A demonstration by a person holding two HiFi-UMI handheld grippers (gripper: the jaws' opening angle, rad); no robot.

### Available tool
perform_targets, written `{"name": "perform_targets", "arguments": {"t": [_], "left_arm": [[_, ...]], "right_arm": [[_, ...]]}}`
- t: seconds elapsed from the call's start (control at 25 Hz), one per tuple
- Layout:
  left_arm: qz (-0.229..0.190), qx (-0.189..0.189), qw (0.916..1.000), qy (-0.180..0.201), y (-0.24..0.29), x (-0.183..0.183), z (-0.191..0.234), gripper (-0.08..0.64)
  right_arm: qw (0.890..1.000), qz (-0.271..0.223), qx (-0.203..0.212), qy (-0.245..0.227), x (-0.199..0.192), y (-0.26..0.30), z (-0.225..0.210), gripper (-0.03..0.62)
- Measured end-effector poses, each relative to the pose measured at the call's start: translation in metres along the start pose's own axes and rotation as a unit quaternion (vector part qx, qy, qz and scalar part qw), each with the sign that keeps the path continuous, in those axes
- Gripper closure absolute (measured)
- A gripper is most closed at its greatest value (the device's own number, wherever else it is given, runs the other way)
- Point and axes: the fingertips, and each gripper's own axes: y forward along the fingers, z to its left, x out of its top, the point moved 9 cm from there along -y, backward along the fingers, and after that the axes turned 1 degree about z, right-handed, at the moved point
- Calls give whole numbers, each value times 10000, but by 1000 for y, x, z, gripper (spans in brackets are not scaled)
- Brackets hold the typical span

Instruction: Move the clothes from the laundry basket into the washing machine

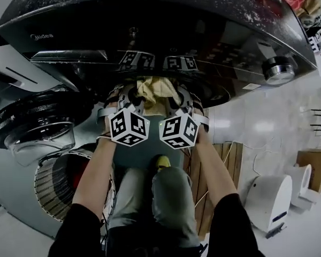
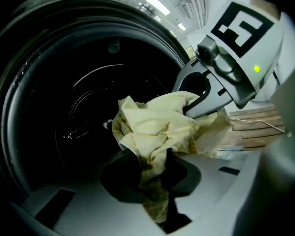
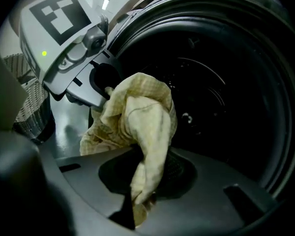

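washing machine: dark, across top of frame | door: swung open at left | left tongs, right tongs: side by side at the drum mouth | yellow cloth: bunched between their tips | laundry basket: lower left, below the door, something red inside

Washing-machine drum open ahead, door aside left
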Motion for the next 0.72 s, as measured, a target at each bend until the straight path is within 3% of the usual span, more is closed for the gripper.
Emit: {"name": "perform_targets", "arguments": {"t": [0.2, 0.4, 0.72], "left_arm": [[-256, 328, 9990, 188, 24, -9, 6, 480], [-456, 597, 9966, 340, 43, -7, 17, 480], [-595, 769, 9952, -136, 66, -8, 31, 479]], "right_arm": [[9990, -234, -315, -212, -7, 26, -3, 529], [9976, -382, -569, -47, -6, 45, -12, 529], [9948, -535, -842, 199, -2, 69, -25, 529]]}}
